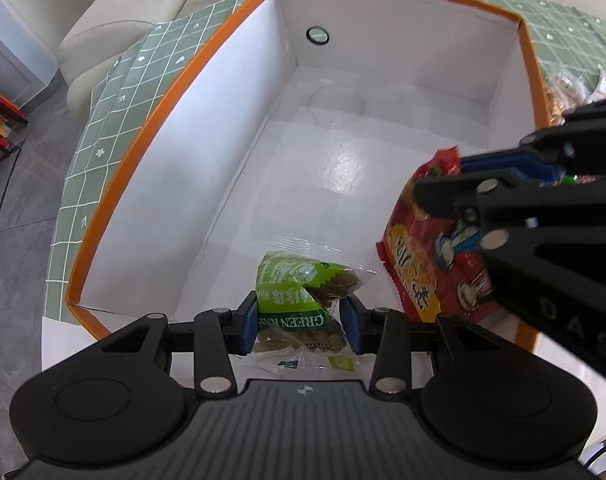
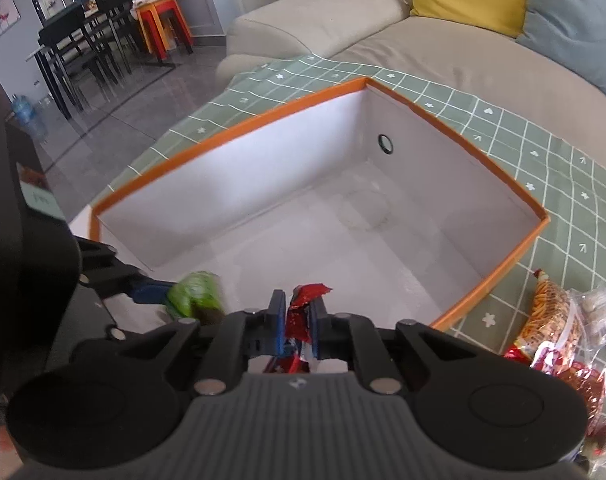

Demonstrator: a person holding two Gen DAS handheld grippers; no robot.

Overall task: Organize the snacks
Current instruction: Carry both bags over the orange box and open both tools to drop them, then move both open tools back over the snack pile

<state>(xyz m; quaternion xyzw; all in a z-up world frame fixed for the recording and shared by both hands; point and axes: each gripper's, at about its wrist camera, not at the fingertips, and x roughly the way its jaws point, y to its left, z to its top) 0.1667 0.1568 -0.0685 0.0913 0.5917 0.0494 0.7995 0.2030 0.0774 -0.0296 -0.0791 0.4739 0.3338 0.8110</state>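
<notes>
A large box with an orange rim (image 1: 207,64) and white inside stands on the green checked cloth; it also shows in the right wrist view (image 2: 231,128). My left gripper (image 1: 303,322) is shut on a green snack packet (image 1: 299,292) and holds it over the box's near end. My right gripper (image 2: 299,322) is shut on a red snack packet (image 2: 303,308), just right of the left one; that packet shows large in the left wrist view (image 1: 427,264). The green packet shows blurred in the right wrist view (image 2: 195,294). The box's floor is bare.
Several more snack packets (image 2: 559,328) lie on the cloth right of the box. A beige sofa (image 2: 423,48) with yellow and blue cushions runs behind the table. A dining table and chairs (image 2: 83,28) stand far left.
</notes>
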